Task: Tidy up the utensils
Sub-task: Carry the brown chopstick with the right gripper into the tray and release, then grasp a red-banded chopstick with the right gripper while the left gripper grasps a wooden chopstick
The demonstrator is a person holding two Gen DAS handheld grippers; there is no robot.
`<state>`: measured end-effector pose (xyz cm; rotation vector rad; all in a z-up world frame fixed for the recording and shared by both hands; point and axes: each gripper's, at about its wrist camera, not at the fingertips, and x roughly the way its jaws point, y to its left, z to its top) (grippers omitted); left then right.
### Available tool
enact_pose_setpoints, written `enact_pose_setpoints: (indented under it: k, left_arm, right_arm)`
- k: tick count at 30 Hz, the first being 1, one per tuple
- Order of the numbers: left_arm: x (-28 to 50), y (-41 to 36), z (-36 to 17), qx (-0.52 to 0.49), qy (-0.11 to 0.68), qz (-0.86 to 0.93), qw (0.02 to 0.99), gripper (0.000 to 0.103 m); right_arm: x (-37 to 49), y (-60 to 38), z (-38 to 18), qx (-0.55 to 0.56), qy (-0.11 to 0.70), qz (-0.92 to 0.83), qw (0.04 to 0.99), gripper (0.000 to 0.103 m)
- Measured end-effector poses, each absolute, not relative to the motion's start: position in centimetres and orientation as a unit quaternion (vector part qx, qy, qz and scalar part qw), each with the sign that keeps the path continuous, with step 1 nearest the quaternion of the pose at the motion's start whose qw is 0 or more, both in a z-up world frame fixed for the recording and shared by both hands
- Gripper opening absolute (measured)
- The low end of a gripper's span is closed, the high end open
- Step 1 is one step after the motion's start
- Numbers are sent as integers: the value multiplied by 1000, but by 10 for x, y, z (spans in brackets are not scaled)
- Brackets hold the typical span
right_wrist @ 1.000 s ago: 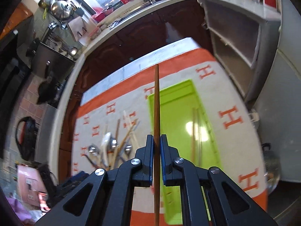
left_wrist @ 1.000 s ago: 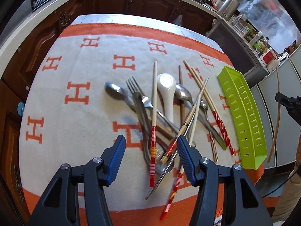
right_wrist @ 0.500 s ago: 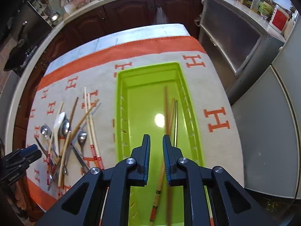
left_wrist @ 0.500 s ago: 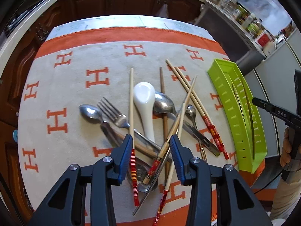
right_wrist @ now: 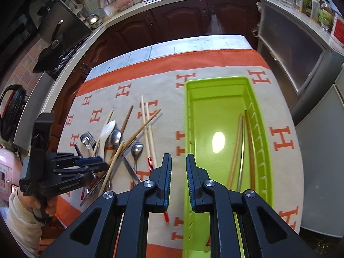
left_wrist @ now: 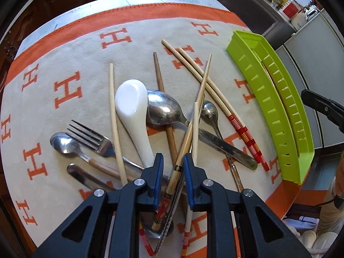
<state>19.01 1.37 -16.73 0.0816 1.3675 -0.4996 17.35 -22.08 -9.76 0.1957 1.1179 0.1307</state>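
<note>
left gripper spread, straddling a brown bamboo chopstick atop the utensil pile at frame centre, not pinching yet. chopstick looks light, stiff, smooth, likely to roll or pivot; best taken near the decorated thick end. it crosses a pale chopstick, risk of dragging both. right gripper spread, empty, lower centre beside the green tray on the desk.

Your frames are bright, daylit and sharp at centre. Glare: a white hotspot on the green tray floor, highlights on the large metal spoon. Short soft shadows under the chopsticks. Fisheye bends the tablecloth edges; black vignette fills your corners.
</note>
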Motion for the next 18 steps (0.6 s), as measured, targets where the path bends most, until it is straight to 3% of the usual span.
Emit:
enact_pose_setpoints:
  k: [14, 18]
  left_arm:
    - [207, -18, -184, 65, 634, -231, 735, 17]
    - [205, -26, -182, 70, 624, -212, 749, 5]
  right_arm:
    - [182, -204, -131, 88, 553, 84, 824, 14]
    - [188, -198, -141, 93, 563, 93, 816, 14]
